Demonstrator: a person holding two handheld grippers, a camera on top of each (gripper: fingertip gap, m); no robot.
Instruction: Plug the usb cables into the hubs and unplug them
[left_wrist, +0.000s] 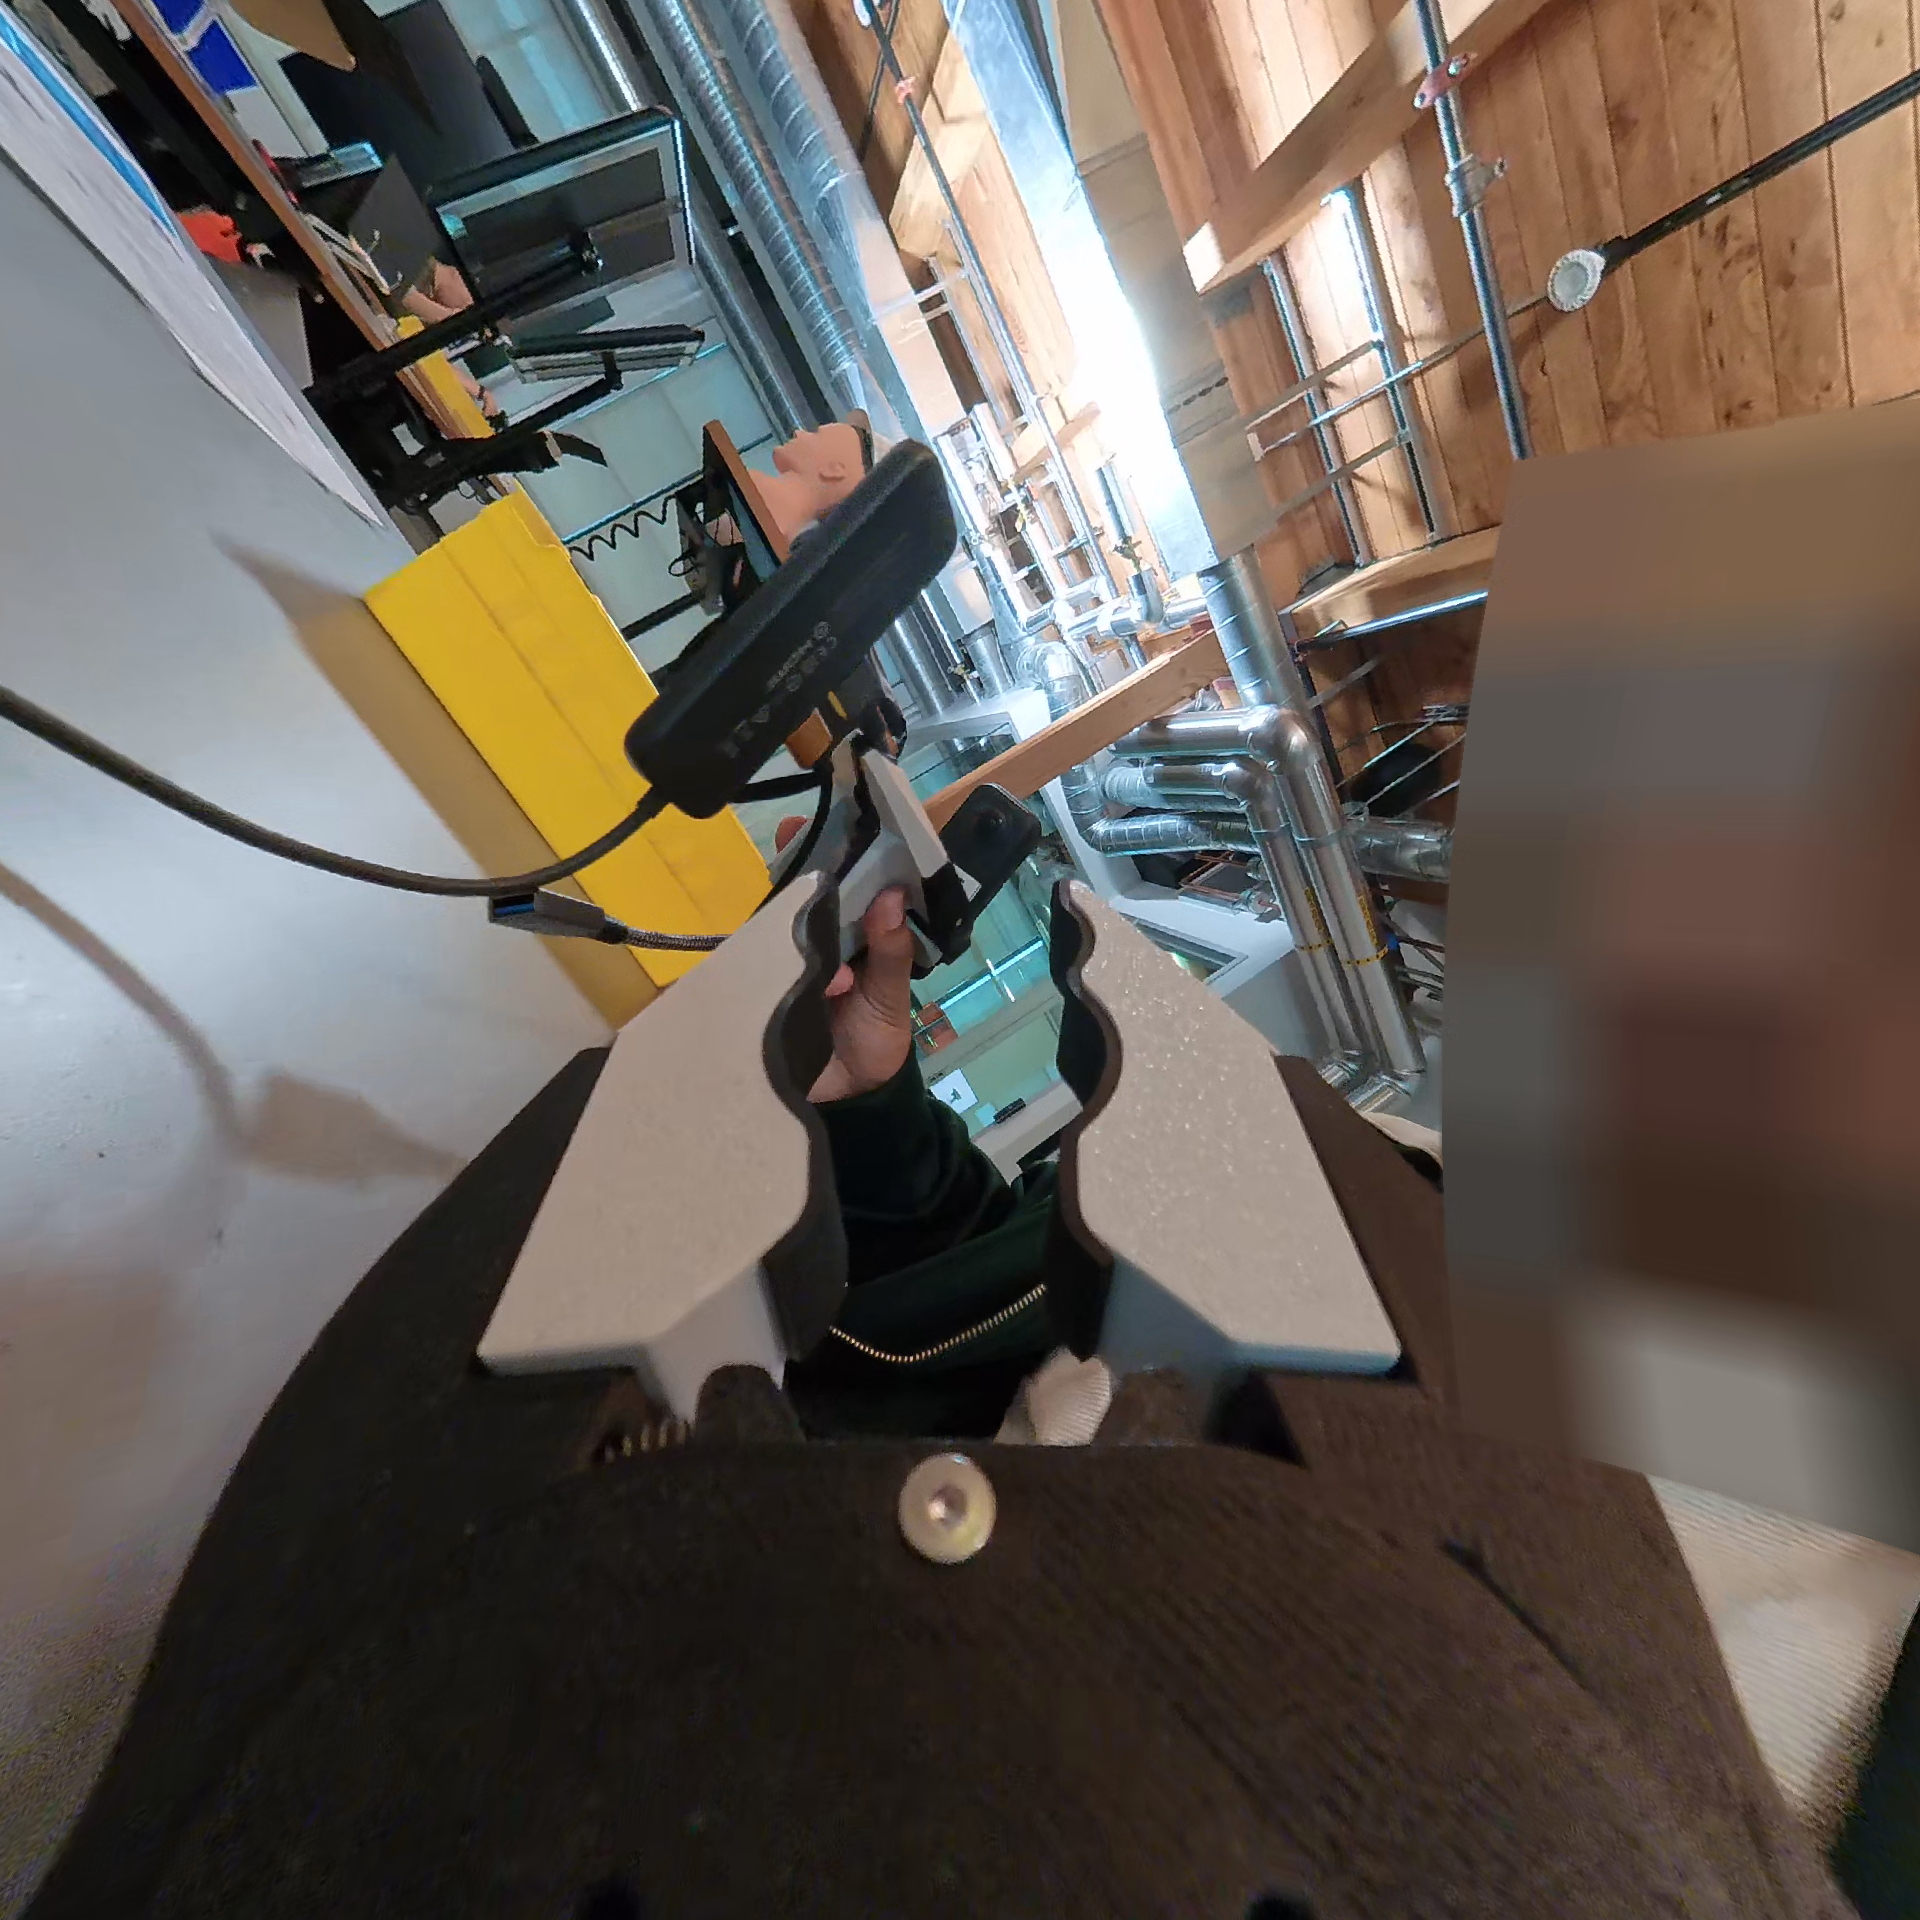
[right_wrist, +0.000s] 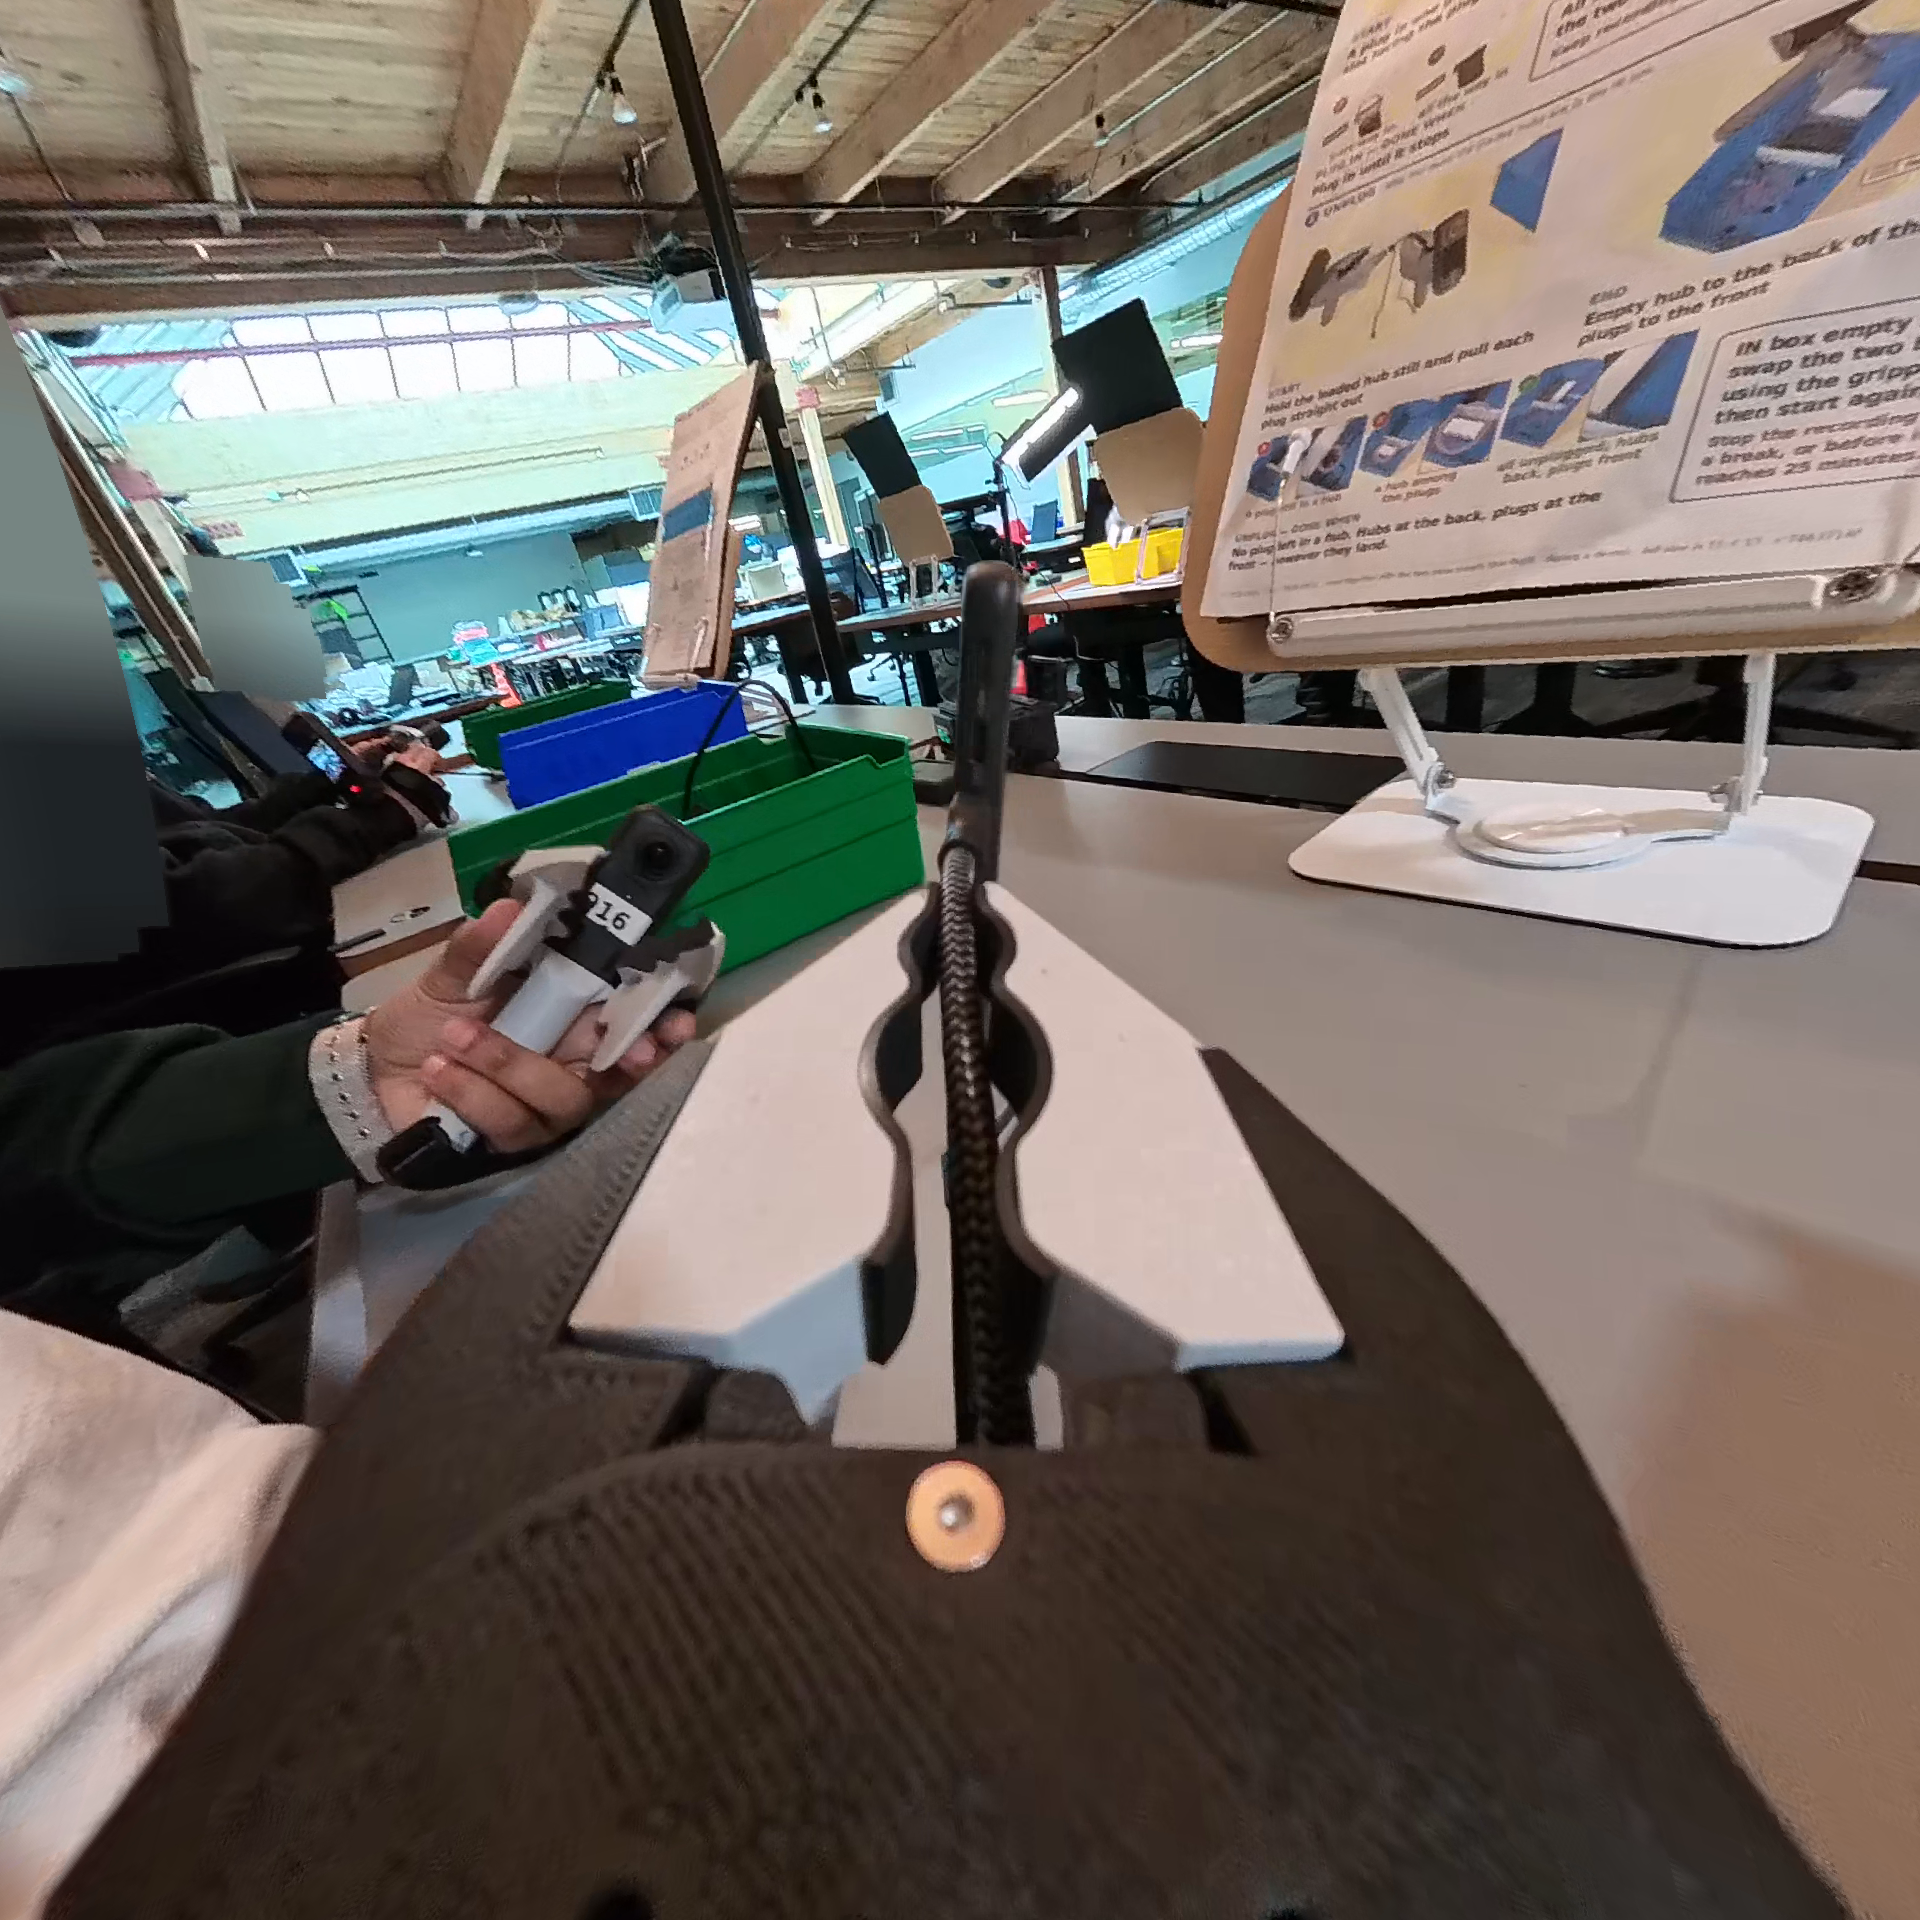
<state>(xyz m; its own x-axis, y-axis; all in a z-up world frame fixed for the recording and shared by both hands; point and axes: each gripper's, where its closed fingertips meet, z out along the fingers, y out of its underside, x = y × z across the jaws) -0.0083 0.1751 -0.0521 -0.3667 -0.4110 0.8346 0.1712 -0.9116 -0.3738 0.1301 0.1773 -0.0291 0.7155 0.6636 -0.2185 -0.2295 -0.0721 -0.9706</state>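
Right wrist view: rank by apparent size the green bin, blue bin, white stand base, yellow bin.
1. White stand base and green bin: alike, and the base sits nearer, so unranked.
2. Blue bin.
3. Yellow bin, far off, so its smallness may be distance.

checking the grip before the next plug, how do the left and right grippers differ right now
The right gripper is shut on the hub's braided cable, which runs up between its fingers to the black hub held in the air. The left gripper is open and holds nothing; through its gap only the person's hand and sleeve show. Both have the same pale, wavy-edged fingers on a dark body.
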